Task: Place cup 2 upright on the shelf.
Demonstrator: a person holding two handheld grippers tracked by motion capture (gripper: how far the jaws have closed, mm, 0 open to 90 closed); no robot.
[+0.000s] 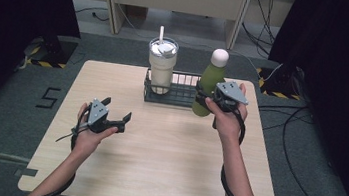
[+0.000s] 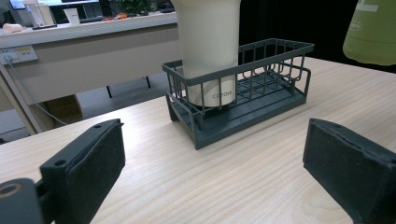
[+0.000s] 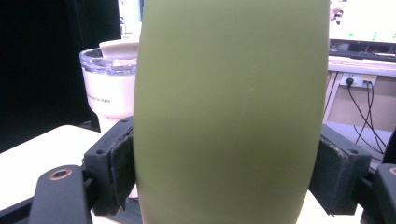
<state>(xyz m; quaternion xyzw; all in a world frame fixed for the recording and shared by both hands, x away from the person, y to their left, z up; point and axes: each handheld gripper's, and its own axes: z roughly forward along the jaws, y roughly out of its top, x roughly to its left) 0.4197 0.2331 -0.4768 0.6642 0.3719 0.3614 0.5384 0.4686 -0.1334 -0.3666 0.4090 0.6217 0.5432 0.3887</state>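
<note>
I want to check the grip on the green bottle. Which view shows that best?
The right gripper view: the green bottle sits clamped between both pads. The high view shows the whole bottle held by the right gripper at the basket. The left gripper view catches its bottom.

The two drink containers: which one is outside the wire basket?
The green bottle, clamped in the right gripper and held up; the cream tumbler stands inside the basket.

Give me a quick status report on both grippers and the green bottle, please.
Right hand-held gripper shut on green bottle, held above table beside wire basket. Left hand-held gripper open. Tumbler stands in basket's left end.
</note>
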